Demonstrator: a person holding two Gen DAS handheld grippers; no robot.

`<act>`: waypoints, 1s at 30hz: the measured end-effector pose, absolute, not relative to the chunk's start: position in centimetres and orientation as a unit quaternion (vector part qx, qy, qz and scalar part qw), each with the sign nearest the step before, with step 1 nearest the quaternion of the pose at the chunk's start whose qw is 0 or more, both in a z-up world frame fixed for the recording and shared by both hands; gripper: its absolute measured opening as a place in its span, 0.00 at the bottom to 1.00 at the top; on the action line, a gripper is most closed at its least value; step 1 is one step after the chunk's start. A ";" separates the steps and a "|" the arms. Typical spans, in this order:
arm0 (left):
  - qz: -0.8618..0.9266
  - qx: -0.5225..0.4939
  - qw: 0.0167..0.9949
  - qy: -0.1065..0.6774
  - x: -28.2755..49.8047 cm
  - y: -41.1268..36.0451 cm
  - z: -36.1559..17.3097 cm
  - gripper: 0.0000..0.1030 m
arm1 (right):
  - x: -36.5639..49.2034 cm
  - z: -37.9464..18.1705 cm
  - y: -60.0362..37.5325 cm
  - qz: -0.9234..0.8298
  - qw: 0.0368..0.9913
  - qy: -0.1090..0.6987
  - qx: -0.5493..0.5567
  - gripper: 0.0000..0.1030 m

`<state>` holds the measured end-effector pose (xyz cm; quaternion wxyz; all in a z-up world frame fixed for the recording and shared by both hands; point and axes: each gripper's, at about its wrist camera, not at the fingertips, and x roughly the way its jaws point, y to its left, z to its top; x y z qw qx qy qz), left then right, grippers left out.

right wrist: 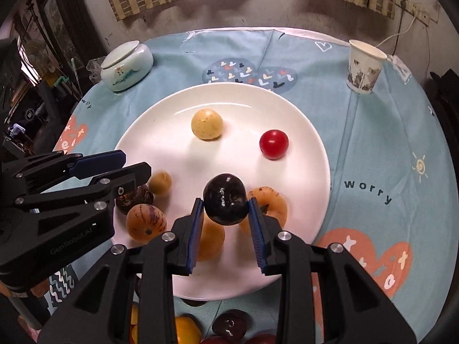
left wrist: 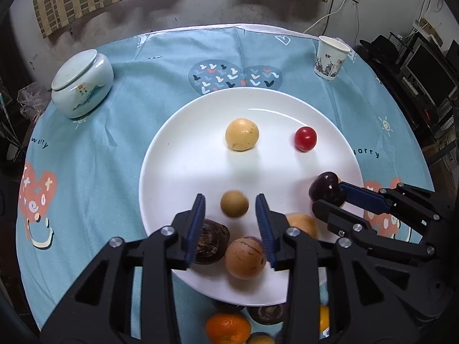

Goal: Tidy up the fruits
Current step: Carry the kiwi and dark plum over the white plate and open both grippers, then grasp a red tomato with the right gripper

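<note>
Over a white plate point(left wrist: 160, 154) on the blue-clothed tabletop point(left wrist: 114, 143), the right tool point(right wrist: 226, 204) is clamped on a dark plum point(right wrist: 225, 199) near the plate's 5 o'clock edge. The left tool point(left wrist: 231, 205) stands with its jaws apart, nothing pressed between them, a small tan fruit point(left wrist: 234, 203) lying on the plate in the gap. A yellow fruit point(left wrist: 241, 134) sits near the plate's centre, a red tomato point(left wrist: 305, 139) at its 2 o'clock. More fruit lies off the plate at 6 o'clock, including an orange point(left wrist: 228, 328).
</note>
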<state>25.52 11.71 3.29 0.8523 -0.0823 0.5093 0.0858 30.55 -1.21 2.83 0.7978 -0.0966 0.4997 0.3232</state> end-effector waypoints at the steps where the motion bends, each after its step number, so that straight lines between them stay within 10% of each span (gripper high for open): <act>1: 0.090 -0.081 0.854 0.507 25.4 11.7 3.4 0.51 | 30.5 2.9 -1.4 0.320 0.799 0.500 -0.098 0.31; 3: 0.089 -0.081 0.856 0.503 25.2 11.8 3.7 0.51 | 30.4 3.2 -1.9 0.318 0.803 0.495 -0.093 0.31; 6: 0.095 -0.079 0.858 0.499 24.6 11.9 4.4 0.50 | 30.4 4.0 -2.4 0.318 0.809 0.489 -0.071 0.61; 30: 0.076 -0.096 0.839 0.530 4.7 12.4 3.2 0.58 | 10.6 -0.8 -4.2 0.387 0.740 0.545 -0.071 0.56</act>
